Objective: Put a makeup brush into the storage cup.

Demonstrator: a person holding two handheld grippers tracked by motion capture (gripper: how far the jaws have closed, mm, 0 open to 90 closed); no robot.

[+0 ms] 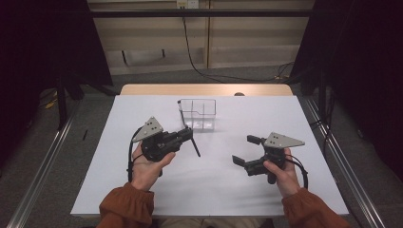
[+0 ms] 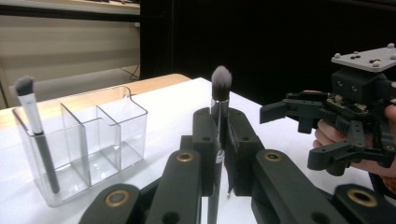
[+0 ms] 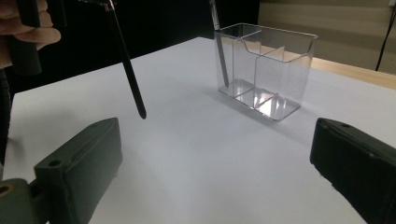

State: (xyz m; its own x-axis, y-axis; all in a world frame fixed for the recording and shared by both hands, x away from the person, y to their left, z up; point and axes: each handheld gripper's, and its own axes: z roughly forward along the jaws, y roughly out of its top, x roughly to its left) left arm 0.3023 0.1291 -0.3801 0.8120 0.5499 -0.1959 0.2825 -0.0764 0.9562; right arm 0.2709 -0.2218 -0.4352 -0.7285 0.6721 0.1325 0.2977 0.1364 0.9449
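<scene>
Right now you are carrying a makeup brush (image 2: pixel 219 112), pinched between the left claw's (image 1: pixel 186 135) closed jaws, while your right claw (image 1: pixel 247 149) is gaping wide and empty. Next, I judge, you are needing to tip its handle down into the clear organizer (image 1: pixel 198 114) just beyond the left claw, beside the brush (image 2: pixel 35 126) standing there.

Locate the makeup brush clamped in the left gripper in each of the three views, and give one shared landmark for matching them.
High view: the held brush slants out of the left gripper, left of centre, handle tip over the table.
Left gripper view: centre, upright between the shut jaws, bristles on top.
Right gripper view: upper left, its dark handle hanging down.
Shared landmark: the clear organizer, holding another brush.
</scene>
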